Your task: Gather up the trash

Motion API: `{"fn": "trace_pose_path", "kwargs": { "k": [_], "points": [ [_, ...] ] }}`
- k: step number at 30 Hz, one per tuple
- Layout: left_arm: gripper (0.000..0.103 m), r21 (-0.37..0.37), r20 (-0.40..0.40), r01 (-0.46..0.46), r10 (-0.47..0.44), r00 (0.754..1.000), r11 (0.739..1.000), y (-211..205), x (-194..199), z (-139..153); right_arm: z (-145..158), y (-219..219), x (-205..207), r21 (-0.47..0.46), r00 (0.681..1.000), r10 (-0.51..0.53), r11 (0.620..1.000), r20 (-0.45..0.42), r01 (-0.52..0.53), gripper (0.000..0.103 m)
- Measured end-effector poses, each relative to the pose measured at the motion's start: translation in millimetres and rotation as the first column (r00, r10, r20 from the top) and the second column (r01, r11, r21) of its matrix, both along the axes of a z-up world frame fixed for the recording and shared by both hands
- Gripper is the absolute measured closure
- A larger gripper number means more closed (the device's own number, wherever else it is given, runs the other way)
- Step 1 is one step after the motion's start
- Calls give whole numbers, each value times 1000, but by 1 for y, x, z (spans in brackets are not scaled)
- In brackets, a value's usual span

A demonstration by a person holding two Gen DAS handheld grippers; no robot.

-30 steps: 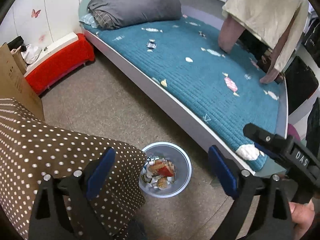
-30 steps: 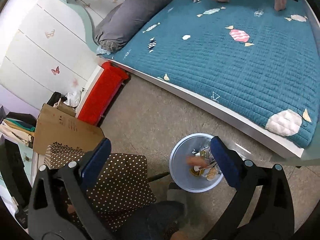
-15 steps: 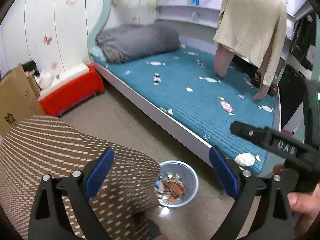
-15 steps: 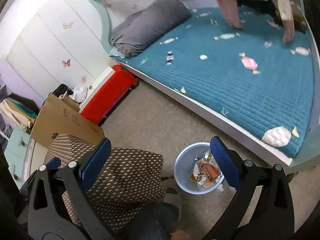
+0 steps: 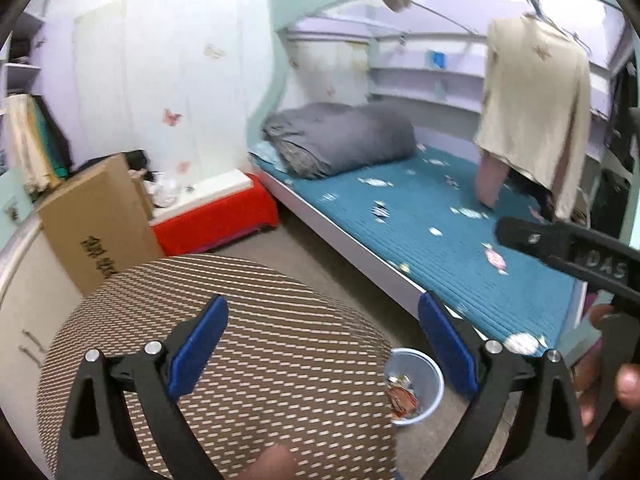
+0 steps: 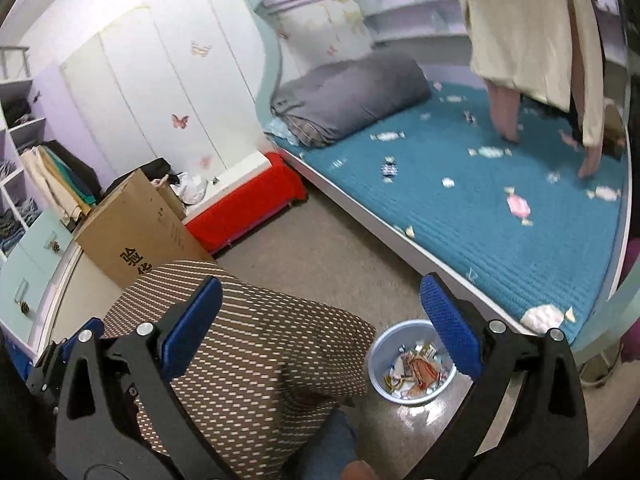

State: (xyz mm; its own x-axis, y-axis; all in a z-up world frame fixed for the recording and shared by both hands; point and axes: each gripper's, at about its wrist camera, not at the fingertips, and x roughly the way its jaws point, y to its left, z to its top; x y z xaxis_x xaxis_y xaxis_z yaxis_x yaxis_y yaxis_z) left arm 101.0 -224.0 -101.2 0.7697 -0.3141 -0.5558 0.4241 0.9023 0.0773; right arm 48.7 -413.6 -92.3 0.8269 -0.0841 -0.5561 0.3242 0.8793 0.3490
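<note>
A small pale-blue bin (image 6: 412, 360) stands on the floor beside the bed, holding several wrappers and paper scraps. In the left wrist view the bin (image 5: 420, 384) is half hidden by a dotted brown cushion. My left gripper (image 5: 324, 344) is open and empty, held high above the cushion. My right gripper (image 6: 320, 320) is open and empty, up above the bin. The right gripper's black body (image 5: 568, 248) shows at the right edge of the left wrist view.
A dotted brown cushion (image 6: 248, 364) fills the lower left. The bed has a teal quilted cover (image 6: 500, 200) with candy prints and a folded grey duvet (image 6: 348, 96). A red bench (image 6: 244, 204), a cardboard box (image 6: 140, 228) and a hanging beige garment (image 6: 528, 28) stand around.
Both grippers have risen and tilted up, away from the bin. The bin now looks smaller and lower in both views, and more of the wall and upper bunk shows.
</note>
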Motion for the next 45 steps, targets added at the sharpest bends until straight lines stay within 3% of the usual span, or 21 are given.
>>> {"fn": "trace_pose_path", "kwargs": {
  "k": [12,16,21,30,45],
  "points": [
    [6,-134,101,-175,189,977,975,111,-34,63,81,90,-27,-219,992,72,975,107,-48,6],
    [6,-197,118,-208,233,965,958,137,-50,82,103,111,-39,-270,984,99,961,151,-55,6],
    [6,-221,170,-246,286,943,944,156,-73,103,121,133,-51,-315,972,131,947,194,-65,6],
    [6,-236,222,-292,344,912,927,165,-88,118,125,146,-55,-332,965,160,939,207,-85,6],
    [6,-235,235,-313,366,900,920,164,-90,120,128,155,-53,-330,961,178,939,210,-102,6]
  ]
}}
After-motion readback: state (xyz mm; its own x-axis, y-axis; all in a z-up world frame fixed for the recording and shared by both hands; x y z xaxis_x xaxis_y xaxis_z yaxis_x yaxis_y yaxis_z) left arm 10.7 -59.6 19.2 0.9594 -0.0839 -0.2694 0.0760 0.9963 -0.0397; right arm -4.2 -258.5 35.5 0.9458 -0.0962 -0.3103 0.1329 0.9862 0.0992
